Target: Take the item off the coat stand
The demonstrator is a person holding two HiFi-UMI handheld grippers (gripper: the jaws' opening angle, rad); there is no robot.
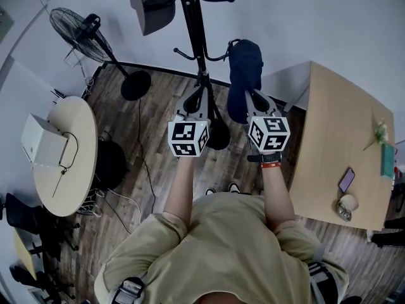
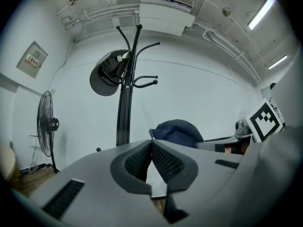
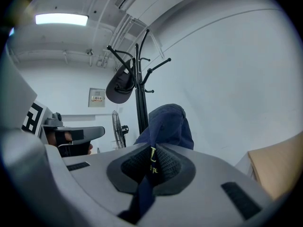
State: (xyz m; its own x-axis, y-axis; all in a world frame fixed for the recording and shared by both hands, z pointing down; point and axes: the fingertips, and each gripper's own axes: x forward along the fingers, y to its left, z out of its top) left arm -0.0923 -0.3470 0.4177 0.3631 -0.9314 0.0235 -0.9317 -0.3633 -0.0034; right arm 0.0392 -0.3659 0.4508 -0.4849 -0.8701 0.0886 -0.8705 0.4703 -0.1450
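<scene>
Navy cap (image 1: 244,75), hanging just beside a lower hook of the coat stand (image 1: 193,18), its fabric pinched between the jaws of the right gripper (image 3: 152,160); left gripper (image 2: 151,146) alongside, jaws pressed together on nothing.

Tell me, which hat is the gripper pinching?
The blue hat, the lower one: the right gripper is shut on its fabric. The dark grey hat hangs higher up on the coat stand, with nothing touching it.
</scene>
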